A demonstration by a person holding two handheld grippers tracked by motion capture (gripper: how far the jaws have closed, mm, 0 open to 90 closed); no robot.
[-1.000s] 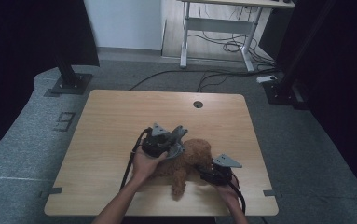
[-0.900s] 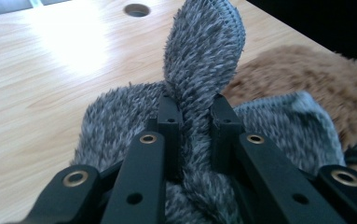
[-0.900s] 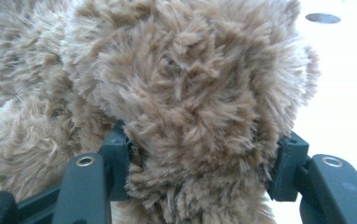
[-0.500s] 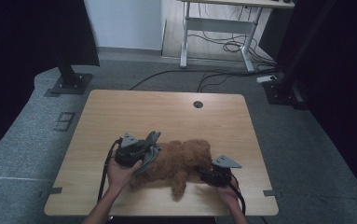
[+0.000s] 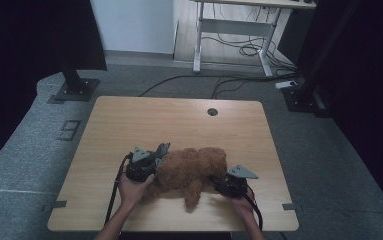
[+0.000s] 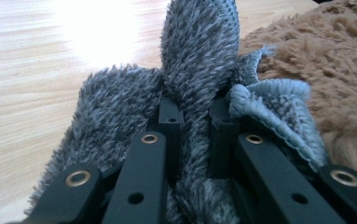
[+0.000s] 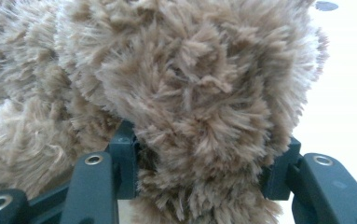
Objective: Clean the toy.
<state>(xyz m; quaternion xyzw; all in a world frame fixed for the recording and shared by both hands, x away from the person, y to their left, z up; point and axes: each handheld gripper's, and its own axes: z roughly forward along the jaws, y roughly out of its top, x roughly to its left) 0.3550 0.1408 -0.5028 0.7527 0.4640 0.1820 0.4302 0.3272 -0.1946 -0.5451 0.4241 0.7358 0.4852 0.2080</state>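
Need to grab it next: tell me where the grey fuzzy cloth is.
In the high view the grey cloth sits left of the brown plush toy, pinched in the left tool.

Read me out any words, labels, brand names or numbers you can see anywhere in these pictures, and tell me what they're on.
None: no readable text in these views.
The brown plush toy and the grey fluffy cloth carry no visible tag or label.
The wooden table bears no print.
The left gripper and the right gripper show bare black jaws without lettering.
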